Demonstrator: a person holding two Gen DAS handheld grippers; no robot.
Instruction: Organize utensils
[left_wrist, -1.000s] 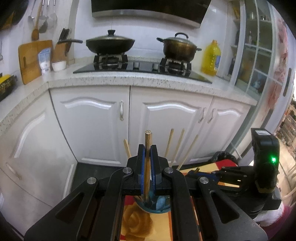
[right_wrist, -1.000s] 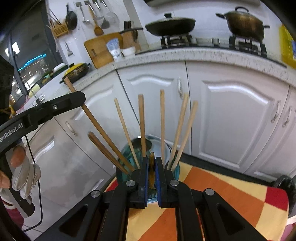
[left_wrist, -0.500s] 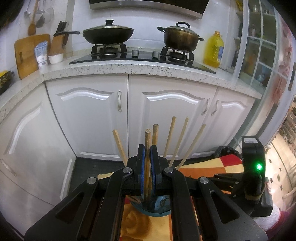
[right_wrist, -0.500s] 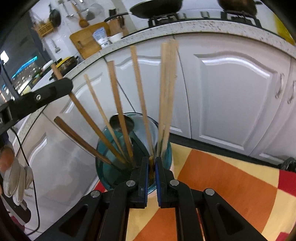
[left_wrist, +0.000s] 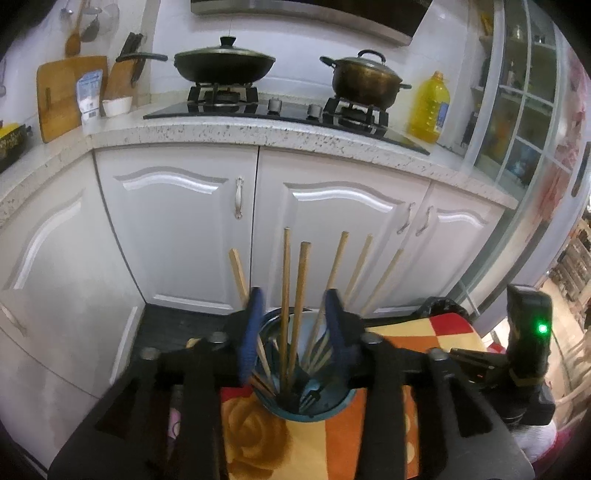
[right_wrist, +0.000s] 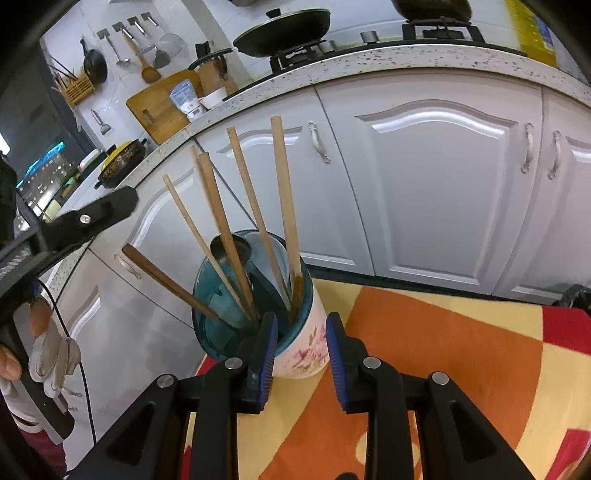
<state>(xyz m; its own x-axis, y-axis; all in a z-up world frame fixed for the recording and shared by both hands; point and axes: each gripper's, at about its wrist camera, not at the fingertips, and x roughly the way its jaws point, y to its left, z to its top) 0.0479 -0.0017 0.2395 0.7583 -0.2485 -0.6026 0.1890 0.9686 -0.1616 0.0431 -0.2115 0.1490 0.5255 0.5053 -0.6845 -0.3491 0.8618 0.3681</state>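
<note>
A utensil holder (right_wrist: 303, 356), teal inside and white with flowers outside, stands on the patterned tablecloth (right_wrist: 424, 332). Several wooden chopsticks (right_wrist: 284, 199) lean upright in it, along with a dark brown one (right_wrist: 166, 280) and a metal spoon (right_wrist: 231, 246). My left gripper (left_wrist: 294, 295) hangs just above the holder (left_wrist: 314, 411), its jaws opening around two chopsticks (left_wrist: 300, 295) that stand free of the pads. My right gripper (right_wrist: 300, 321) is at the holder's near rim, jaws opening, nothing pressed between them.
White cabinet doors (left_wrist: 173, 236) stand behind the table edge. The stone counter (left_wrist: 258, 133) carries a stove with a wok (left_wrist: 224, 68) and a pot (left_wrist: 364, 79), an oil bottle (left_wrist: 430, 109) and a cutting board (left_wrist: 59, 94). A gloved hand (right_wrist: 48, 350) holds the left gripper.
Both grippers were shut on a chopstick each; both have let go and those chopsticks now stand in the holder. The right gripper has sunk closer to the holder.
</note>
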